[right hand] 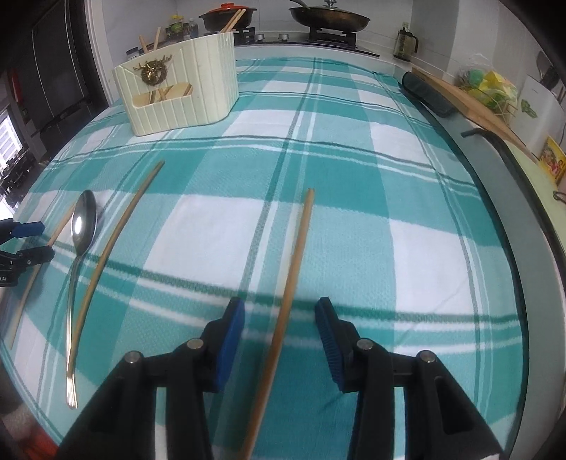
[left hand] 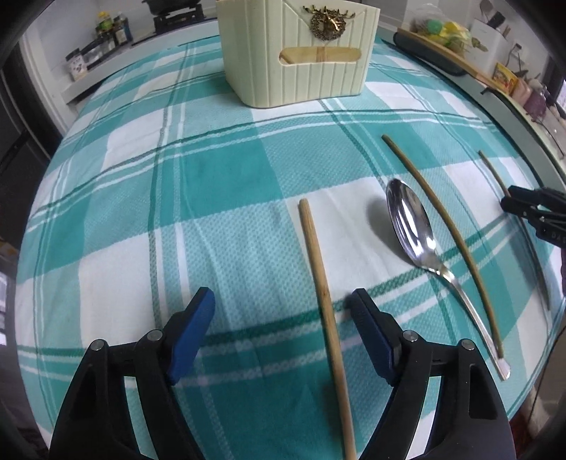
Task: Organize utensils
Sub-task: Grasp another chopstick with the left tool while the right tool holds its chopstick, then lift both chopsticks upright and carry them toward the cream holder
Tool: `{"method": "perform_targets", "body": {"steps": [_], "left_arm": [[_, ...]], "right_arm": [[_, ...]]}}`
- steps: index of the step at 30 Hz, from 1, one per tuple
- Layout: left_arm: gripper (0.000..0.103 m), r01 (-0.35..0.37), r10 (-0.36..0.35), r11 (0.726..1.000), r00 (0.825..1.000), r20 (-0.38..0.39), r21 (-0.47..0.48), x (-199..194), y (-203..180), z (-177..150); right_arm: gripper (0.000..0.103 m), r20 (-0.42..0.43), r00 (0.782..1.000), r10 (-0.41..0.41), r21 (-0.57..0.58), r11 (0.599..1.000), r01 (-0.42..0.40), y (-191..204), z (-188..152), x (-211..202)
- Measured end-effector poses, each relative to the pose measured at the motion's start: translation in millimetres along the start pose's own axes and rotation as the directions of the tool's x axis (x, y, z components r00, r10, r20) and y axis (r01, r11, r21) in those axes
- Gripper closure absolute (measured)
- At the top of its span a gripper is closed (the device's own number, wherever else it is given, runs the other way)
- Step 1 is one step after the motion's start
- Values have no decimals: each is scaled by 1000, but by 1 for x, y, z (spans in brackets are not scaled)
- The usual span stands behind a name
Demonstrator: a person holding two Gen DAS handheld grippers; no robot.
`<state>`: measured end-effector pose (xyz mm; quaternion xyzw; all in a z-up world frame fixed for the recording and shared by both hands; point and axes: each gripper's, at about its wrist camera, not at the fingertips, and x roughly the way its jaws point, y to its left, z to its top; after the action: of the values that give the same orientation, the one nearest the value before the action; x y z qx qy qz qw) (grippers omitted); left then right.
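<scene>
A teal-and-white plaid tablecloth [right hand: 353, 184] covers the table, and the rest of the room sits around it. Beyond its far edge stands a black gas hob [right hand: 300, 37] carrying a dark frying pan with a glass lid [right hand: 329, 16] and a black pot with a red lid [right hand: 226, 16]. Left of the cloth's far corner, small dark bottles [right hand: 180, 30] line a pale ledge against a white tiled wall [right hand: 385, 21]. Right of the cloth, a wooden board [right hand: 474, 106] lies on a counter (beside a bag of yellow and green items [right hand: 491, 88]). Far left of it, daylight enters through a window [right hand: 7, 141].
</scene>
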<state>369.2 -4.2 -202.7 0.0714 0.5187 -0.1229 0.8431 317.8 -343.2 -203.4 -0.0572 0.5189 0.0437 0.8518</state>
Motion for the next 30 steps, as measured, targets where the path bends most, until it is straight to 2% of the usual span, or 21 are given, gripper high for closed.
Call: {"method": "perform_targets", "body": {"steps": [3,4,6,7,8,9,10,12,14,18,23,30], "left_arm": [[24,3,-3,1000,1000,-15,-14,7,1,15],[25,0,-1,1000,1000,-18,-14,9,0,18],[32,-3,3,1000,1000,-23,-10,11,-3,23],[36,-2,2,1000,1000,-23,-4,11,-5,25],[44,2,-2,1000,1000,-21,6,11,-9,27],[53,5,-4,1000,1000,-21,17,11,-12,28],[58,11,-10,1000,1000,-20,26,10,-16,30],[82,24,-23,999,1000,-19,33,11,-20,35],[96,37,-36,999,999,-23,17,12,-20,39],[98,53,-53,998,999,6,-15,4,-17,41],[98,69,-66,997,992,112,-26,-42,-11,41],[98,107,-98,994,954,282,-17,-134,3,38]], "right_arm": [[61,5,1000,-3,8,1000,3,-6,25,16],[64,3,1000,-5,16,1000,5,-8,32,20],[69,4,1000,-7,38,999,6,-12,46,27],[80,3,1000,-6,48,999,6,-14,51,30],[94,-3,1000,-15,55,998,15,-15,56,33],[95,-5,1000,-23,59,998,23,-16,59,35],[97,1,1000,-20,68,998,20,-17,62,37],[97,8,1000,-5,96,995,5,-17,66,39],[97,16,1000,16,122,992,-18,-17,69,40],[97,55,997,56,164,984,-64,-14,71,27],[97,129,988,86,124,987,-103,-4,76,-16],[97,242,960,141,23,988,-151,16,79,-92]]}}
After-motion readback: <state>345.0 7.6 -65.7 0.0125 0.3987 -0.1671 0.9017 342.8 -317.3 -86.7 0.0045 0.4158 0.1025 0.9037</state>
